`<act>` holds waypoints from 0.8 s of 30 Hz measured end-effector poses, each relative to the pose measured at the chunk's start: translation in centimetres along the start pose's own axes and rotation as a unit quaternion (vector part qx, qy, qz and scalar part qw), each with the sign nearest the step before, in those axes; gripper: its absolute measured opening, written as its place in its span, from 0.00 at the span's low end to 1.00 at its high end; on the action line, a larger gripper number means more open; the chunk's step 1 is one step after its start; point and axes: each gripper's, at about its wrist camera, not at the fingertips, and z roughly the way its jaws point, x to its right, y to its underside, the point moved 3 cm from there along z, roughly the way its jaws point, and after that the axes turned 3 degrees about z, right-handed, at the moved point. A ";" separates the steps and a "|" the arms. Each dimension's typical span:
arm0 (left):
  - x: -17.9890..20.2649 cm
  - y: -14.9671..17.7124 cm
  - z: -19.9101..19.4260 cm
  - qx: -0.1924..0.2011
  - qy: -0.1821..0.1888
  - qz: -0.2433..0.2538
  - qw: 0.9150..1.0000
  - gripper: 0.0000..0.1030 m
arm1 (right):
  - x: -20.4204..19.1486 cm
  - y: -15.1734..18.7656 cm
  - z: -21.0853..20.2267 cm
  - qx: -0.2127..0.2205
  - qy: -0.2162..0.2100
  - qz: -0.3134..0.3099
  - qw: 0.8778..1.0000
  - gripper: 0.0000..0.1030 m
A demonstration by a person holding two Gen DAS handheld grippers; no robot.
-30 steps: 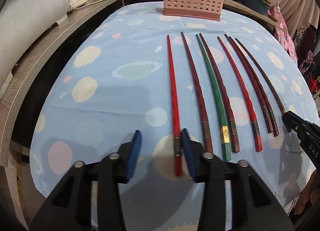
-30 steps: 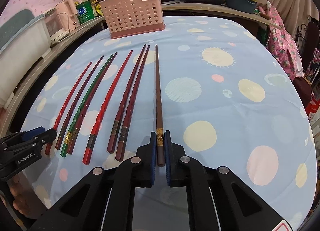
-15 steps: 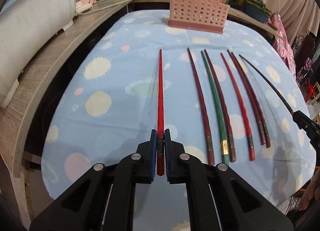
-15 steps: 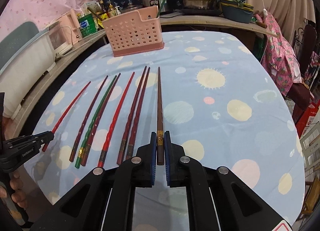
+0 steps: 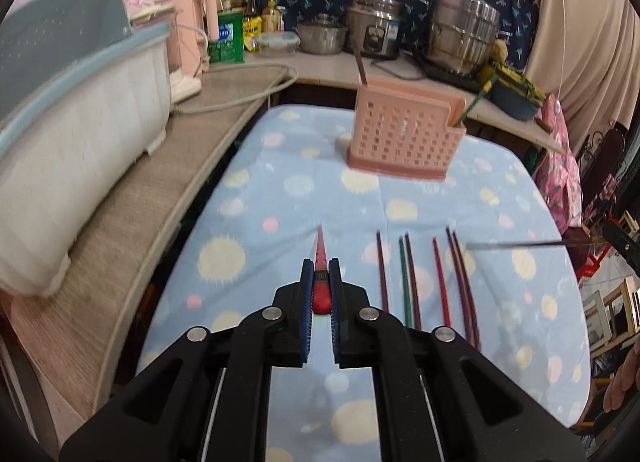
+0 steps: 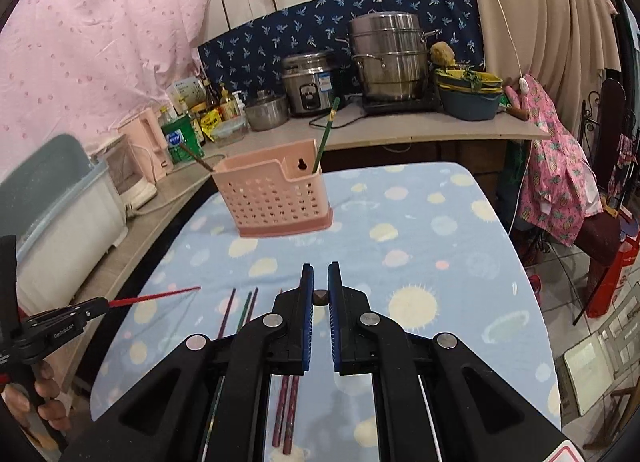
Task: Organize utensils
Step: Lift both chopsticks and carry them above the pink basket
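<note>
My left gripper (image 5: 320,278) is shut on a red chopstick (image 5: 321,258) and holds it above the table, tip pointing away. It also shows in the right wrist view (image 6: 156,296). My right gripper (image 6: 321,298) is shut on a dark brown chopstick (image 6: 321,297), seen end-on; in the left wrist view it (image 5: 520,244) hangs level above the table. Several chopsticks (image 5: 408,274) lie in a row on the spotted blue tablecloth (image 5: 280,197). A pink perforated utensil holder (image 5: 404,137) stands at the far end with a green chopstick (image 6: 326,133) and a brown one in it.
A wooden counter (image 5: 120,221) runs along the left with a white tub (image 5: 72,141) on it. Pots, a rice cooker (image 6: 310,81) and bottles stand on the back counter. A chair with pink cloth (image 6: 556,189) stands right of the table.
Both grippers have lifted their chopsticks off the table and tilted up, so the holder and back counter now fill the views. The other chopsticks have stayed on the cloth.
</note>
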 end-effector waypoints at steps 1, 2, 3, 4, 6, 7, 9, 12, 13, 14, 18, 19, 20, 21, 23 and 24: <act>0.1 -1.0 -0.2 0.005 0.000 -0.001 1.000 0.07 | -0.2 -1.0 0.1 0.008 0.000 0.000 1.000 0.07; 0.1 -2.2 -0.3 0.013 0.003 -0.001 1.000 0.07 | -0.3 -1.8 0.2 0.015 0.000 0.001 1.000 0.07; 0.3 -3.1 -0.5 0.021 0.004 0.000 1.000 0.07 | -0.3 -2.7 0.3 0.020 0.000 0.003 1.000 0.07; 0.4 -4.2 -0.6 0.029 0.003 0.001 1.000 0.07 | -0.3 -3.5 0.5 0.025 -0.001 0.007 1.000 0.07; 0.7 -6.2 -0.8 0.045 -0.002 0.005 0.999 0.07 | -0.4 -4.9 0.9 0.033 -0.003 0.011 0.999 0.07; 0.8 -6.9 -0.8 0.050 -0.002 0.006 0.999 0.07 | -0.5 -5.7 1.0 0.039 -0.004 0.014 0.999 0.07; 1.1 -8.9 -1.1 0.061 0.003 0.005 0.998 0.07 | -0.8 -7.0 1.3 0.047 -0.007 0.018 0.999 0.07; 1.7 -11.8 -1.7 0.082 0.013 0.001 0.997 0.07 | -1.5 -9.4 1.4 0.066 -0.014 0.021 0.998 0.07; 1.9 -12.8 -2.0 0.089 0.017 0.000 0.996 0.07 | -1.7 -10.4 1.5 0.075 -0.018 0.022 0.997 0.07; 2.2 -13.8 -2.3 0.097 0.022 -0.002 0.995 0.07 | -2.0 -11.3 1.5 0.084 -0.021 0.023 0.996 0.07; 3.1 -18.3 -3.6 0.144 0.033 -0.010 0.989 0.07 | -3.3 -15.5 1.8 0.124 -0.038 0.031 0.991 0.07; 3.2 -19.4 -3.8 0.155 0.035 -0.013 0.987 0.07 | -3.7 -16.7 2.0 0.134 -0.044 0.033 0.989 0.07; 3.3 -20.4 -4.0 0.165 0.038 -0.016 0.985 0.07 | -4.1 -17.7 2.3 0.143 -0.046 0.034 0.988 0.07; 3.5 -21.6 -4.0 0.176 0.041 -0.020 0.983 0.07 | -4.5 -18.9 2.7 0.152 -0.050 0.036 0.987 0.07; 3.7 -23.5 -3.9 0.193 0.048 -0.028 0.980 0.07 | -5.1 -20.5 3.6 0.166 -0.059 0.040 0.984 0.07; 3.8 -24.6 -3.6 0.201 0.050 -0.033 0.978 0.07 | -5.5 -21.4 4.3 0.172 -0.061 0.041 0.982 0.07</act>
